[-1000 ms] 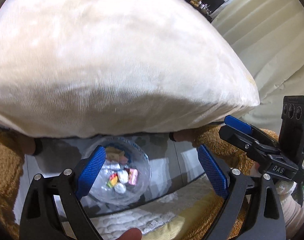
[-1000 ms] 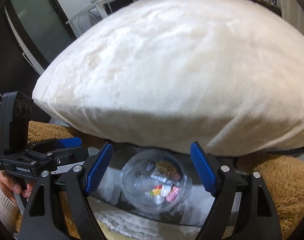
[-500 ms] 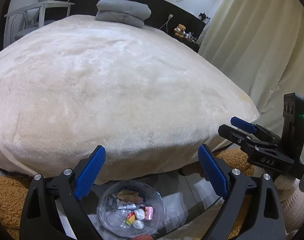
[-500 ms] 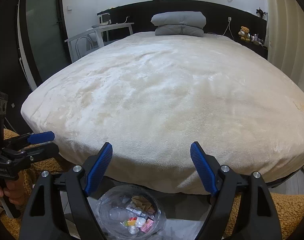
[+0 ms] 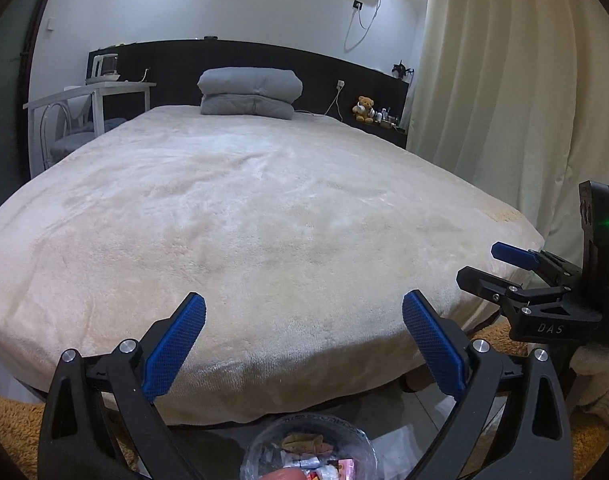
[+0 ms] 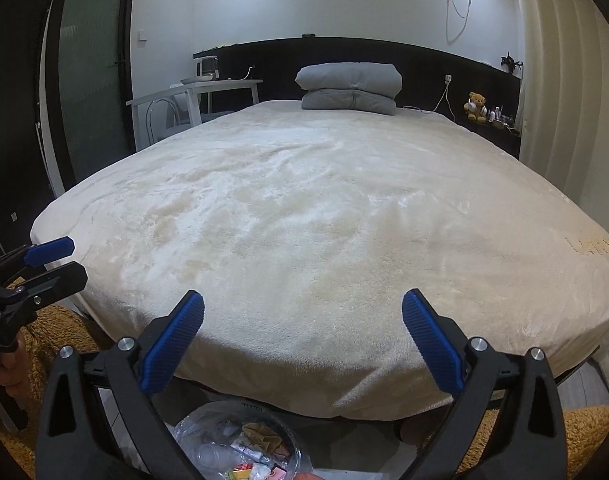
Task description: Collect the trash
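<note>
A clear plastic trash bin with wrappers and crumpled bits inside stands on the floor at the foot of the bed; it also shows in the right wrist view. My left gripper is open and empty, held above the bin and facing the bed. My right gripper is open and empty too, at the same height. Each gripper shows from the side in the other's view: the right one and the left one. I see no loose trash on the cream blanket.
A big bed with a cream blanket fills both views, with folded grey bedding at the headboard. A white desk and chair stand at the left, curtains at the right, a teddy bear on a shelf. An orange shaggy rug lies underfoot.
Both grippers have risen and tilted up from the bin on the floor to face across the bed. The bin has slid to the bottom edge of both views.
</note>
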{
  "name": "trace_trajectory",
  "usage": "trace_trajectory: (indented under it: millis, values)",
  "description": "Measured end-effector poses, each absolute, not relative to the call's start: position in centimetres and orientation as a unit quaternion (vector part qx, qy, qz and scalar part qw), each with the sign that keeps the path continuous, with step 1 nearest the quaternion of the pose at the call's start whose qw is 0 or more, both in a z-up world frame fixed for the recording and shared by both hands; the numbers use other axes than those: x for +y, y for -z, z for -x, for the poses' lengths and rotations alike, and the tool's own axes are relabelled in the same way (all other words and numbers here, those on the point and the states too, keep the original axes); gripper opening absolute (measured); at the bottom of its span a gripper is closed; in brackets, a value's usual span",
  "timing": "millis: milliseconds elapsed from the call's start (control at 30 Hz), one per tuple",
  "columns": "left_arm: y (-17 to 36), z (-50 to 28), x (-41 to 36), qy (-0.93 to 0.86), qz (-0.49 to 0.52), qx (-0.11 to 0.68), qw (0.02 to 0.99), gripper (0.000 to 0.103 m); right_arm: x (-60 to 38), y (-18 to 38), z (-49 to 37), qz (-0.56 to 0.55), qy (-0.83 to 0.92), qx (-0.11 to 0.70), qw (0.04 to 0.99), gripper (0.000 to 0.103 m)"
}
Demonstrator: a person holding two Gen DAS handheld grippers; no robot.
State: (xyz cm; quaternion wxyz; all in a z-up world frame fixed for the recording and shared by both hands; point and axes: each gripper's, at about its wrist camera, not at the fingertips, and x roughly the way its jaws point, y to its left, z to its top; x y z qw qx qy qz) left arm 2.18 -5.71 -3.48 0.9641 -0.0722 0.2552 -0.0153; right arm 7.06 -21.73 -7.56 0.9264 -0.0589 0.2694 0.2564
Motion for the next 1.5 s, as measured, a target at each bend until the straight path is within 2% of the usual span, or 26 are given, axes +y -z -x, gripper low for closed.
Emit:
trace_trajectory:
  millis: [1500]
  values:
    - [3.36,-1.77,-5.96,-0.010,0.057,0.238,0.970,0.097,-21.25,7.09,-6.67,0.073,-0.248,0.244,0.935,0.098]
